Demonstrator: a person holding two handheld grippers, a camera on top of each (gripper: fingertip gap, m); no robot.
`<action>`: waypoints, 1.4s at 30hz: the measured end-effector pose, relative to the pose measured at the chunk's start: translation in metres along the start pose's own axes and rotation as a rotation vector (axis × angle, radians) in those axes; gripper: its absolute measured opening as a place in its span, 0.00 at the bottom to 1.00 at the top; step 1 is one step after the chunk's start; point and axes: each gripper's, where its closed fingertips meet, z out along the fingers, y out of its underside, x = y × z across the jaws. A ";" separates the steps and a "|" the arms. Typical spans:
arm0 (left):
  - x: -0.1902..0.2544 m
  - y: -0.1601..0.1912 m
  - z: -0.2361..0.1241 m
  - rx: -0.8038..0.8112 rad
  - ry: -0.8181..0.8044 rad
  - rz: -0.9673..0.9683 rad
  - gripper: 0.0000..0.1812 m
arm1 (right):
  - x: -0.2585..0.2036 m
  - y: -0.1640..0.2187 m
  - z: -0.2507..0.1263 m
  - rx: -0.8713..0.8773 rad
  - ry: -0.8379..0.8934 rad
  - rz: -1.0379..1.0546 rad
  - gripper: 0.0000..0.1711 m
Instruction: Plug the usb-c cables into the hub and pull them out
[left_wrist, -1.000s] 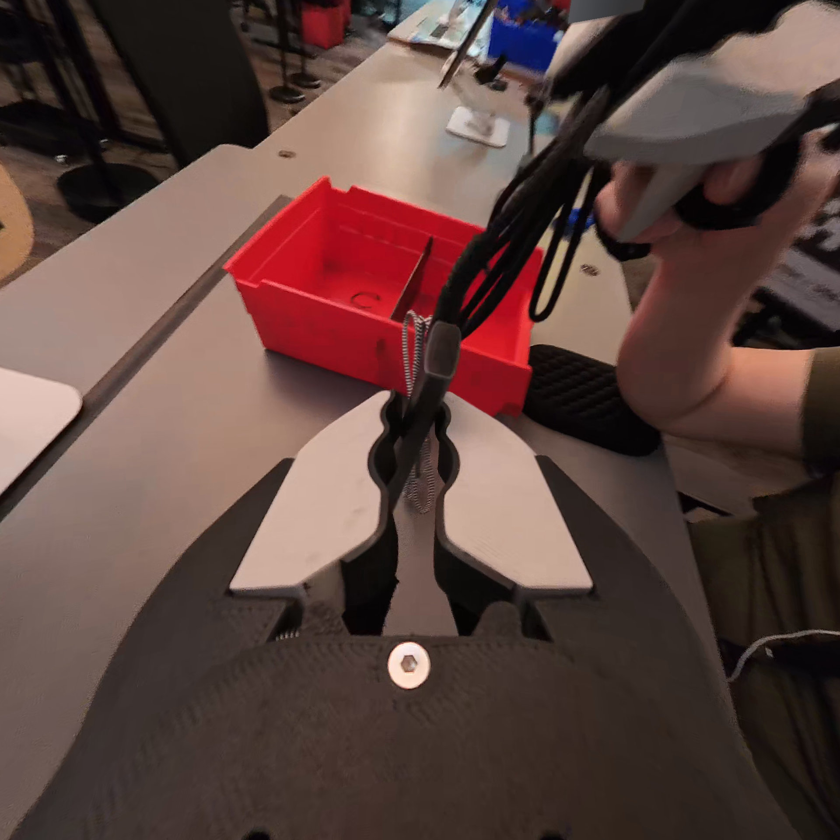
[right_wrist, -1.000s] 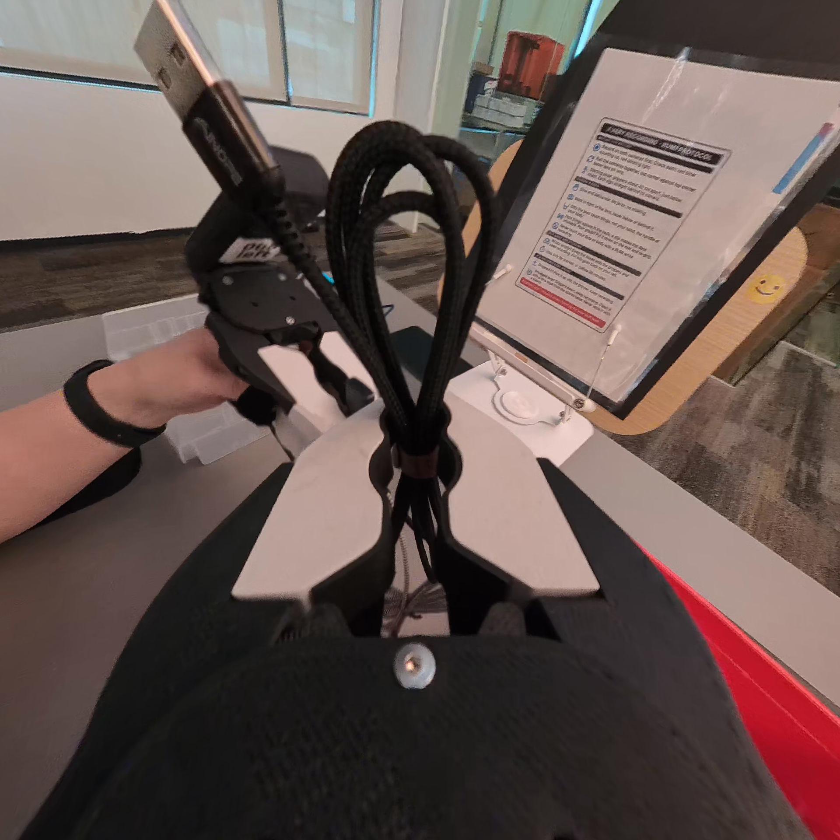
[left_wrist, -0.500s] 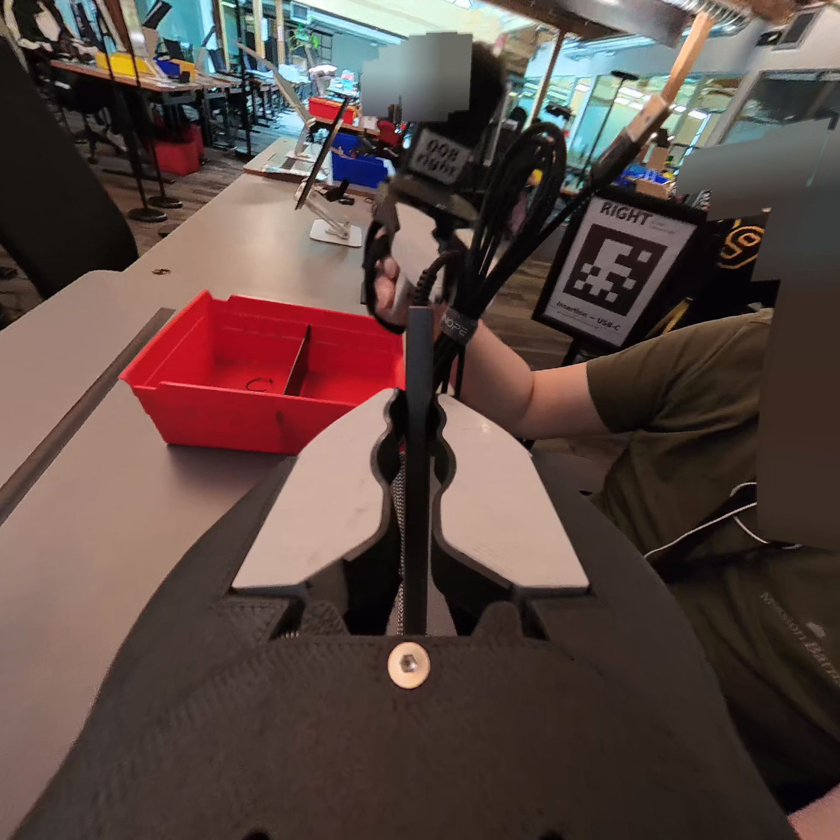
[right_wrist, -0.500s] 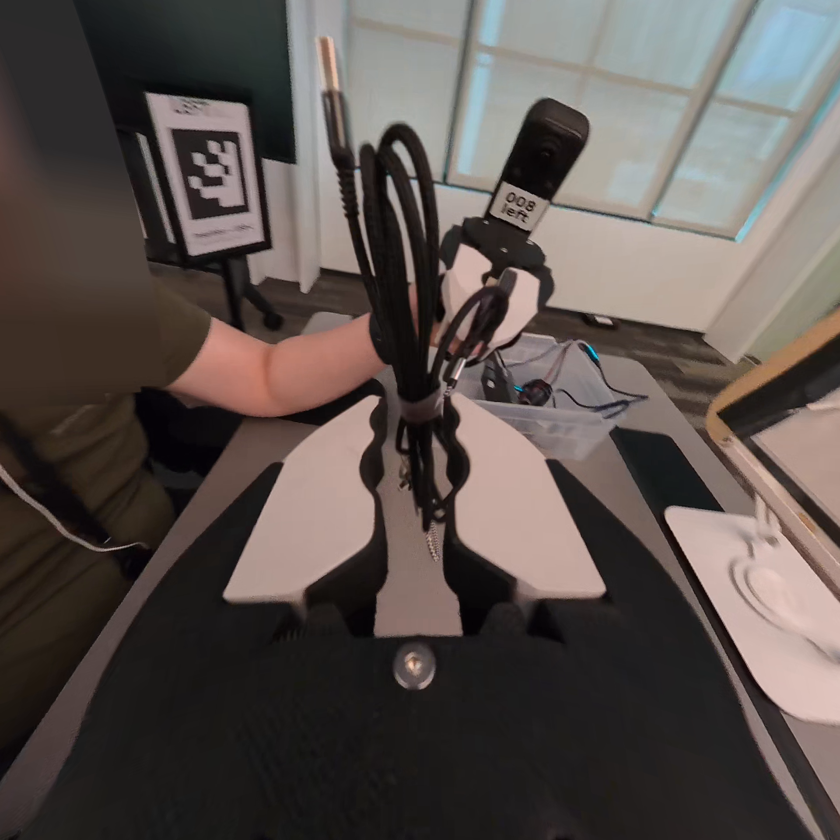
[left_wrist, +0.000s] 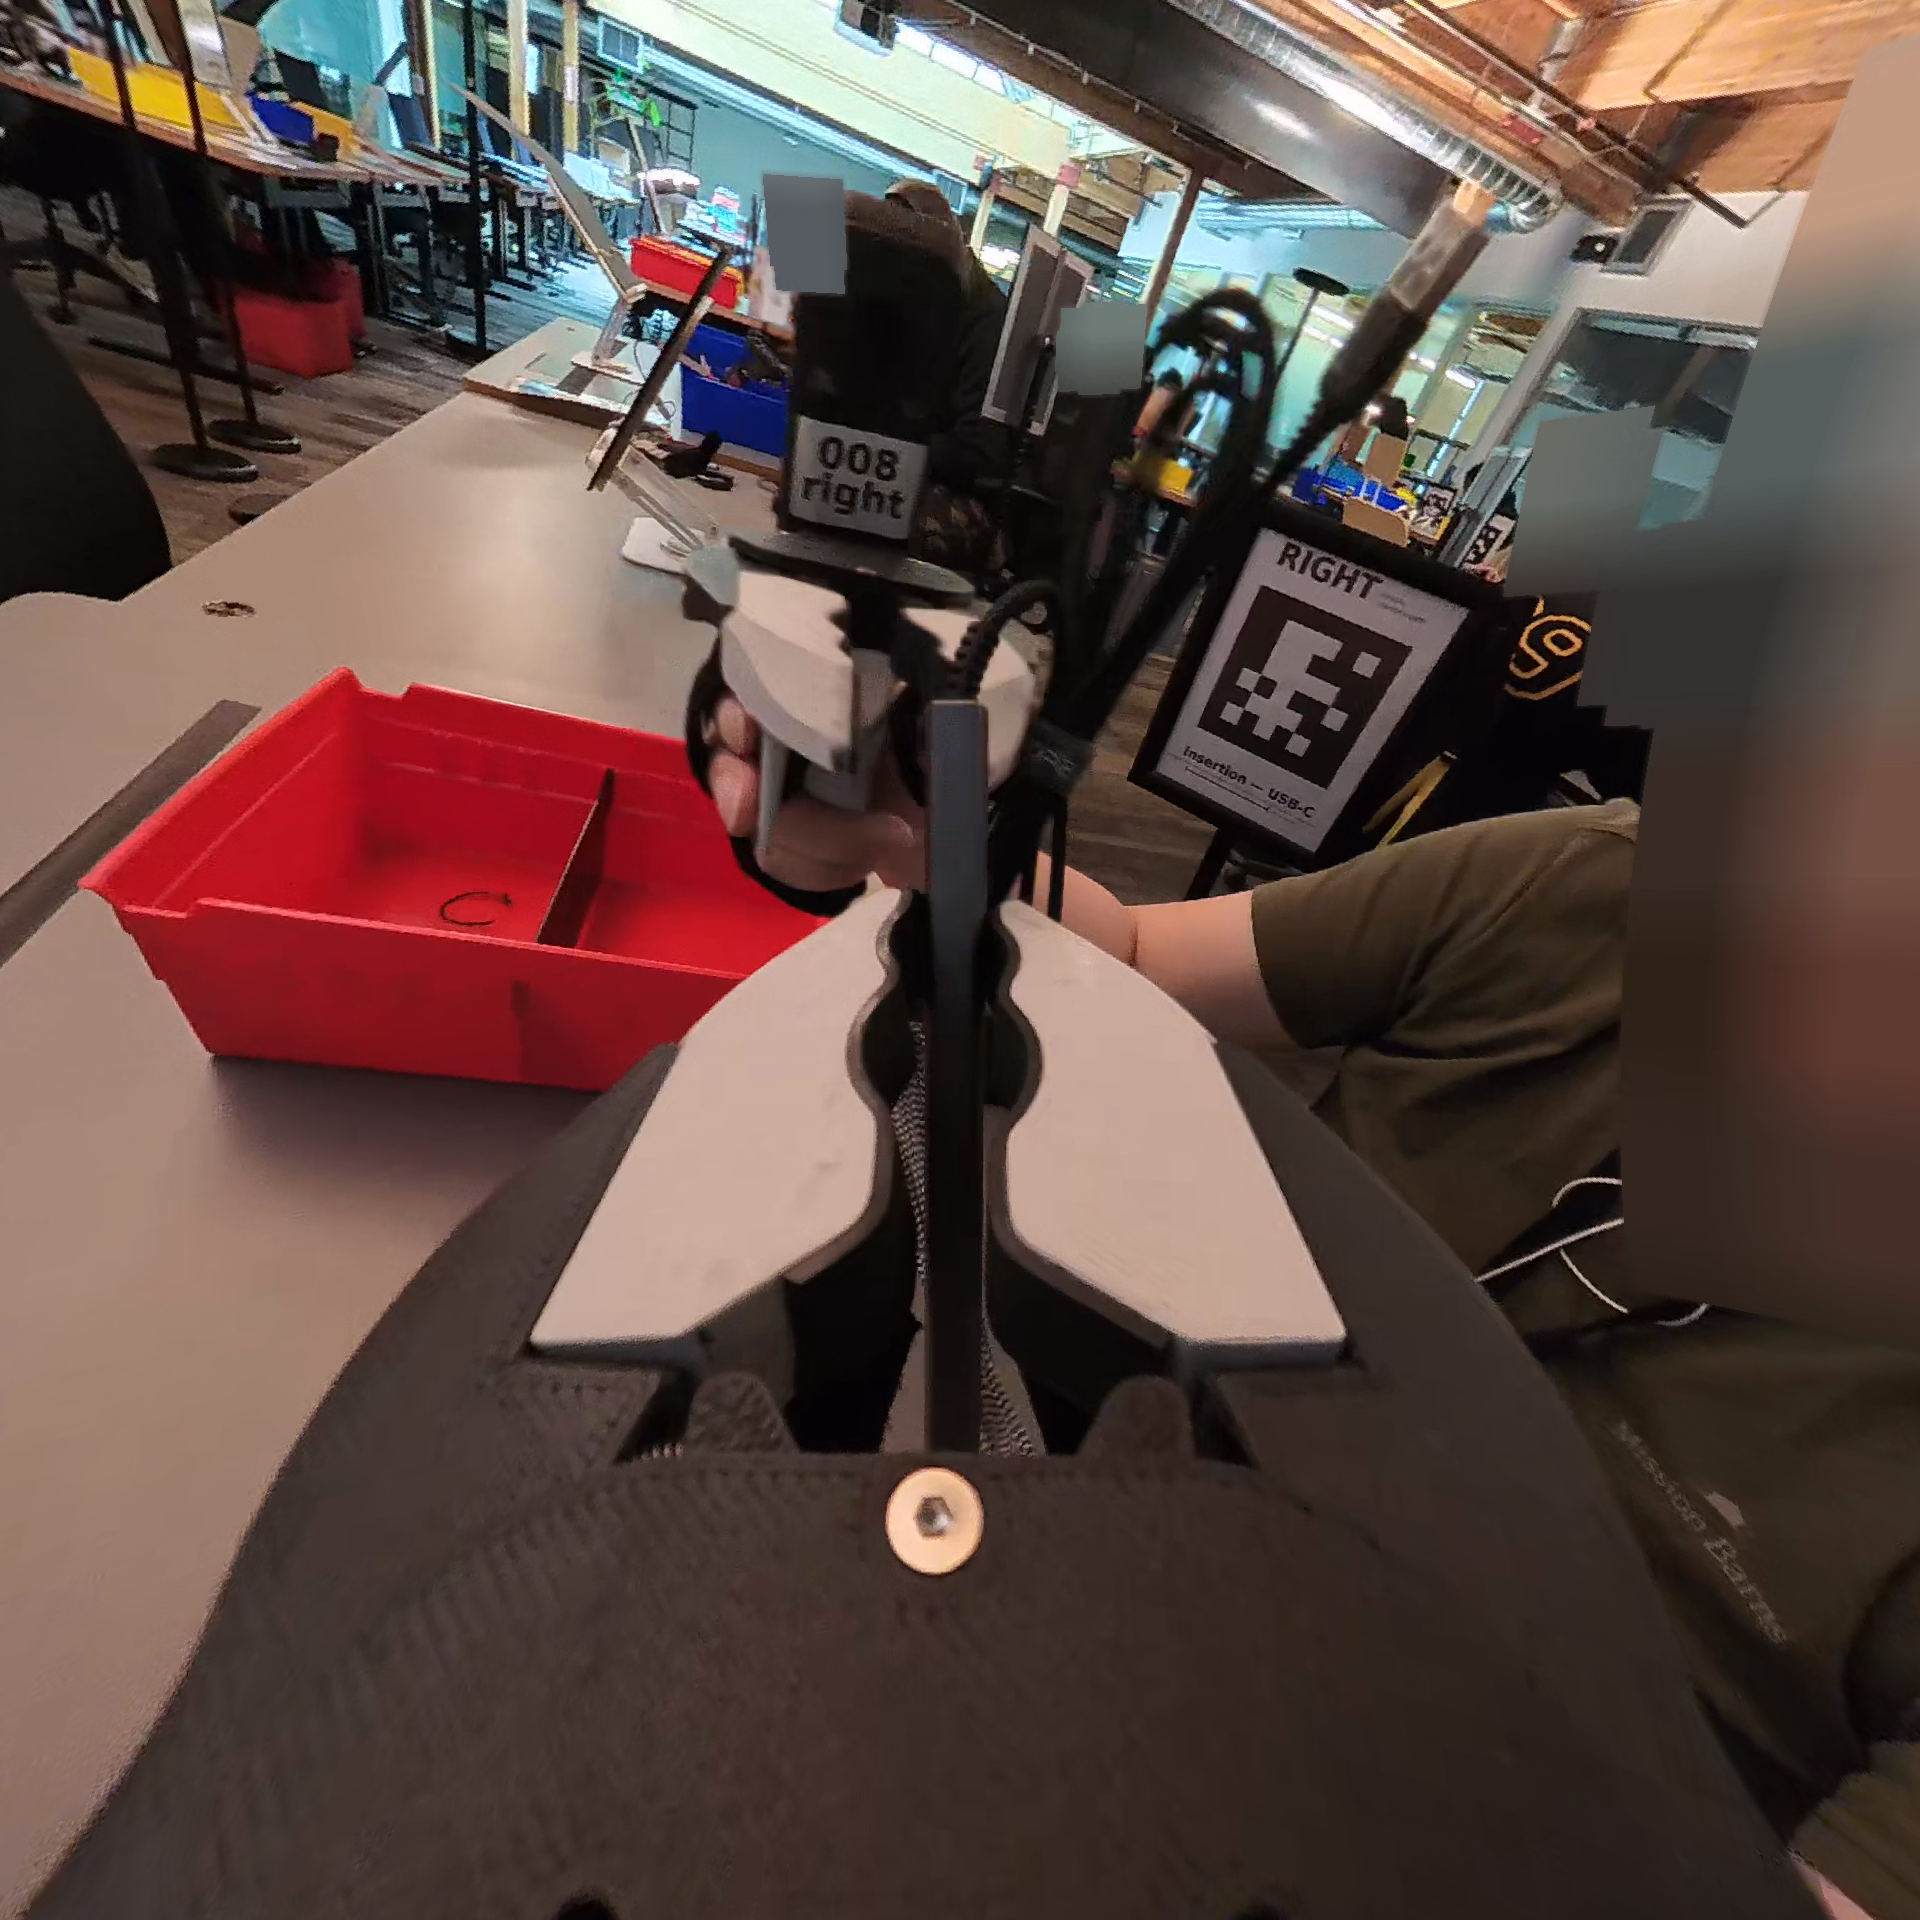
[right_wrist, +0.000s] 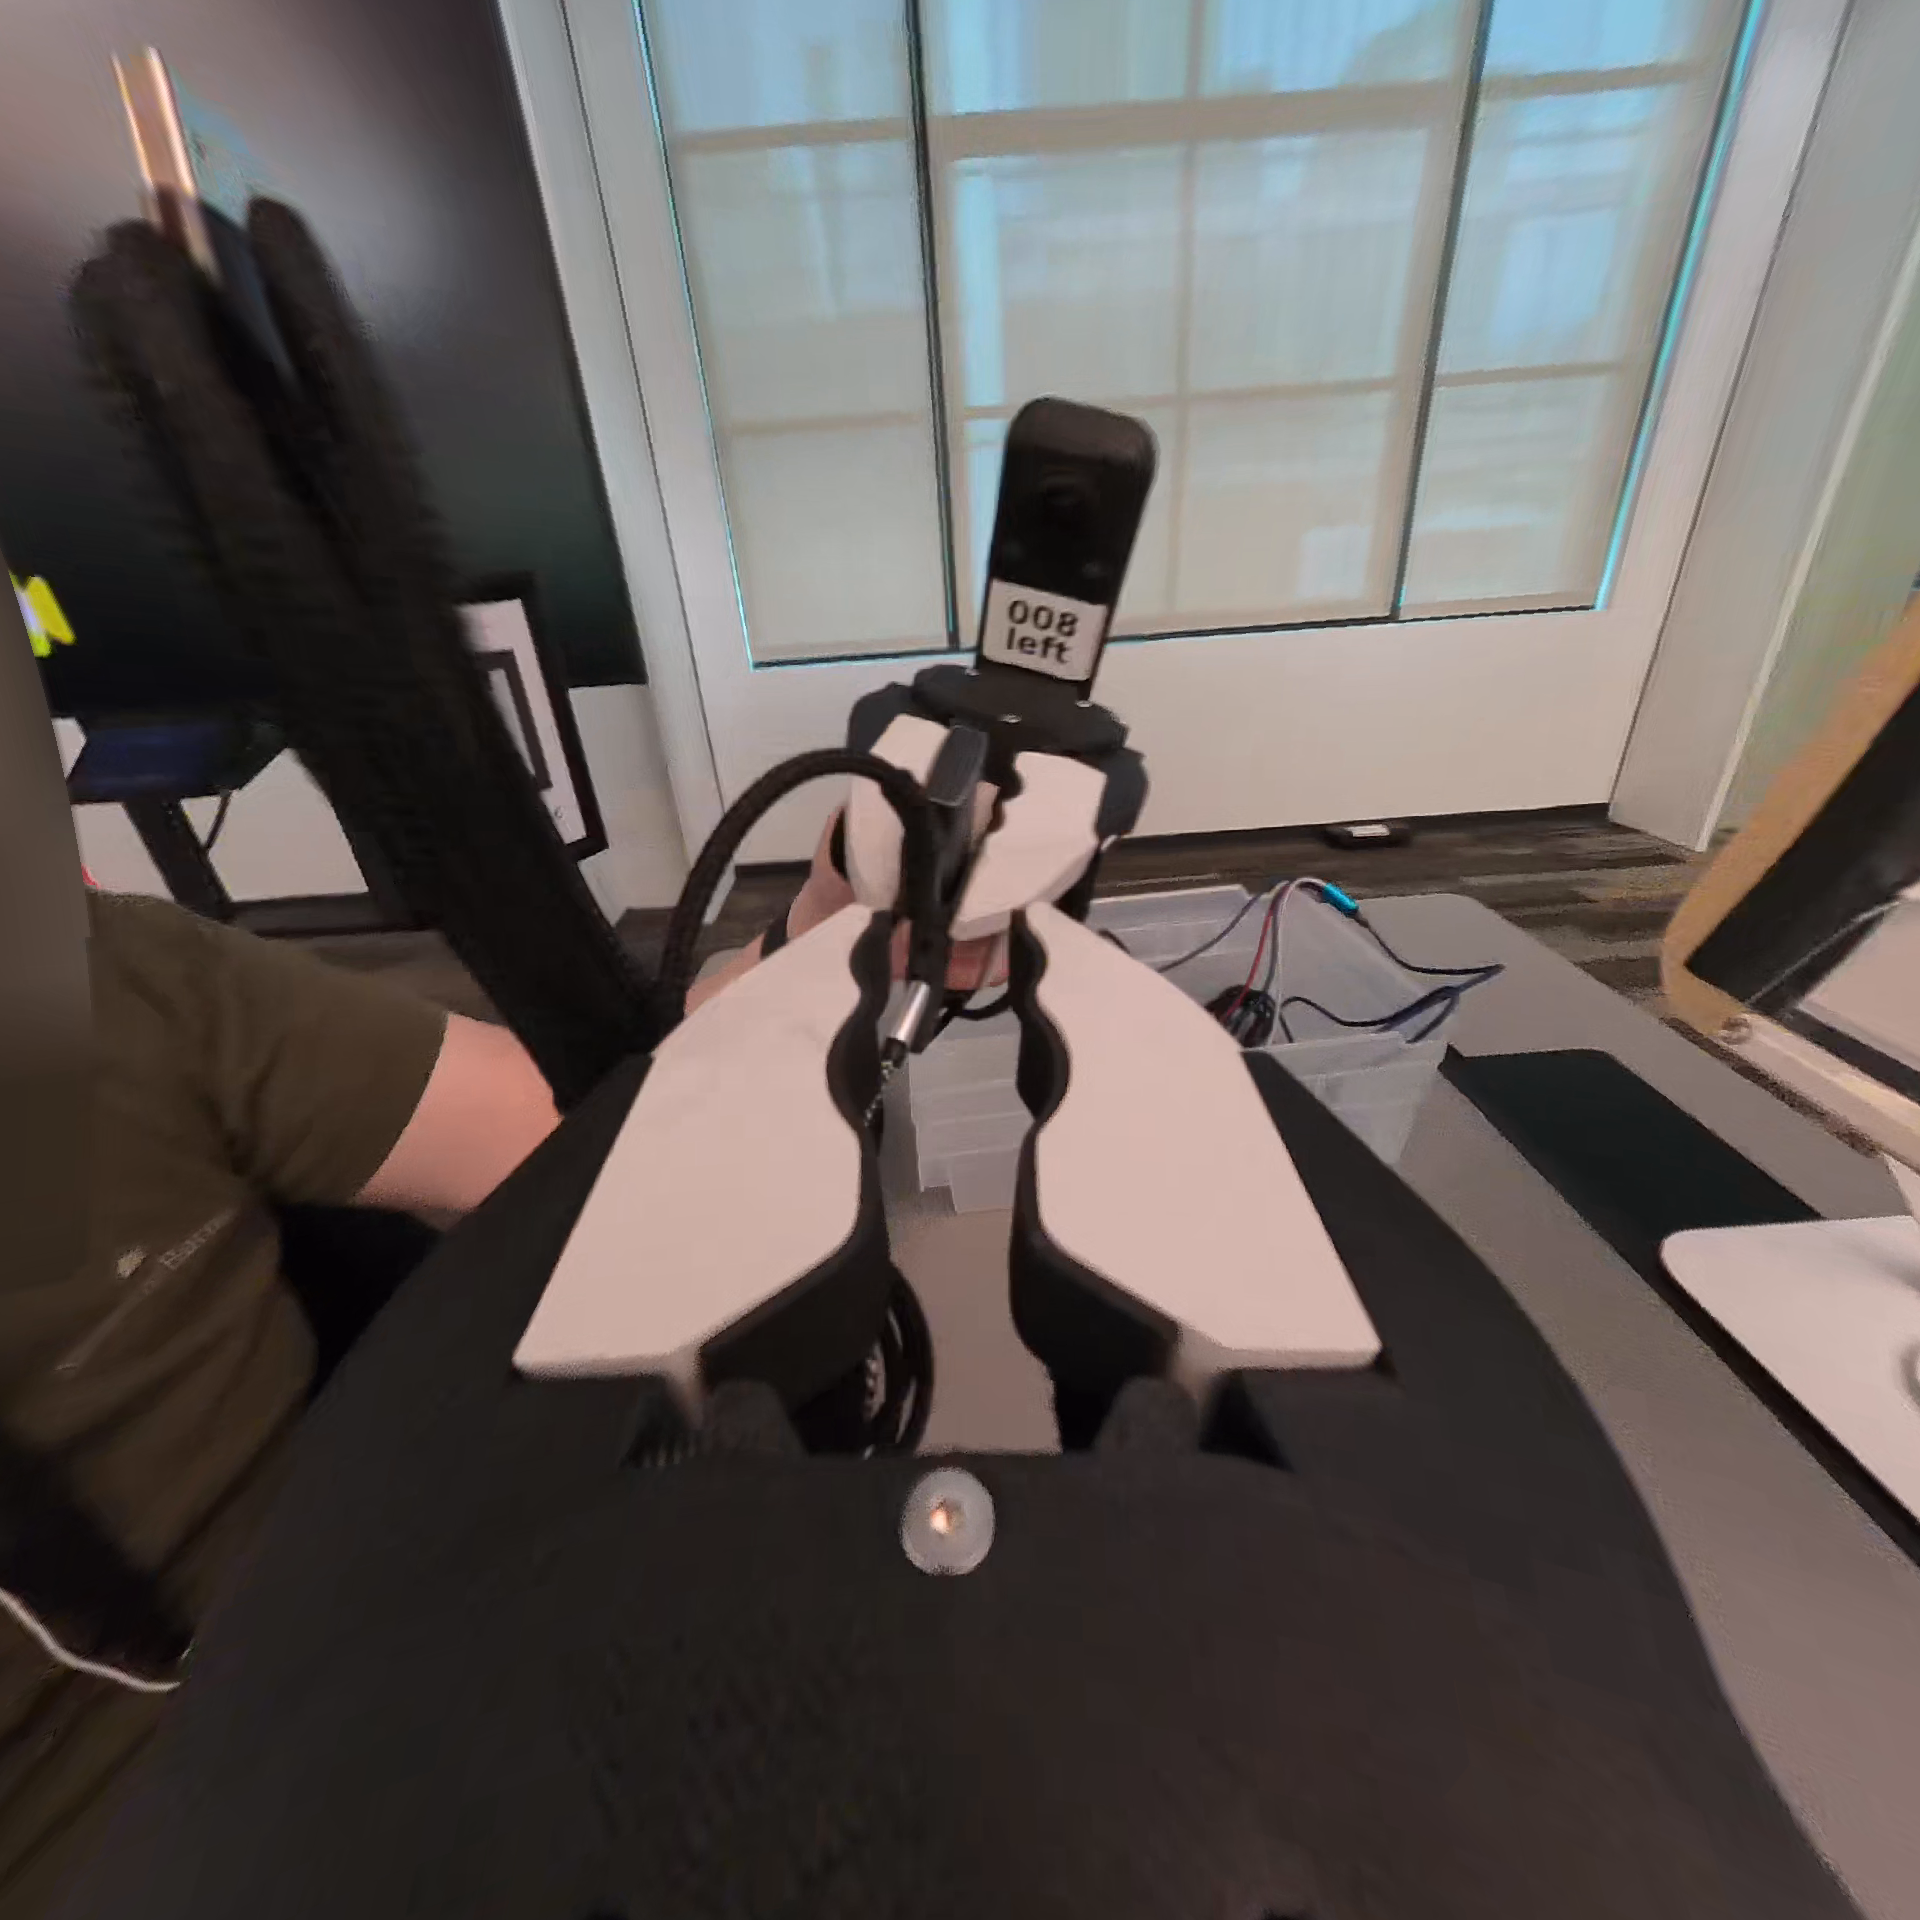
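Left tongs (left_wrist: 943, 940): clamped on the slim dark hub (left_wrist: 956, 935), which stands upright edge-on between the grey fingers and pokes up past their tips.
Hub in the other view: there it is again, held in the far left tongs (right_wrist: 961, 800), with a braided black lead curling out from beside it.
Right tongs (right_wrist: 943, 971): fingers apart, a clear gap down the middle, nothing pinched. A silver-sleeved plug (right_wrist: 906, 1013) on a black cable sits right at the left fingertip; whether it touches the pad, can't tell.
Cable bundle (right_wrist: 312, 582): thick coil of black braided usb-c cables, blurred, swinging up at the left of the right wrist view, a metal-ended plug (right_wrist: 166, 156) sticking out of its top.
Same bundle from the left: the loops (left_wrist: 1226, 416) hang just beside the right tongs (left_wrist: 873, 686), bound by a dark strap (left_wrist: 1055, 758).
Red bin (left_wrist: 312, 935): on the grey bench (left_wrist: 260, 1195), left of the hub, split by a divider, a small black ring (left_wrist: 473, 907) lying in its left compartment.
Clear plastic box (right_wrist: 1340, 1049): on the bench beyond the right tongs, loose coloured wires inside.
Person: olive-green sleeve (left_wrist: 1434, 956), a hand (left_wrist: 810, 831) gripping the right tool's handle.
Background: a framed marker sign (left_wrist: 1309, 675) on a stand behind the arm.
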 end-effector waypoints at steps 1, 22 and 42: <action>-0.001 0.001 0.001 0.001 0.001 -0.007 0.05 | -0.001 0.001 0.004 -0.004 0.001 0.000 0.15; -0.027 -0.006 -0.006 0.103 -0.065 -0.063 0.06 | 0.016 0.022 0.017 -0.094 0.128 0.098 0.05; -0.031 -0.008 0.003 0.160 -0.052 -0.106 0.06 | 0.022 0.032 0.021 -0.117 0.170 0.132 0.05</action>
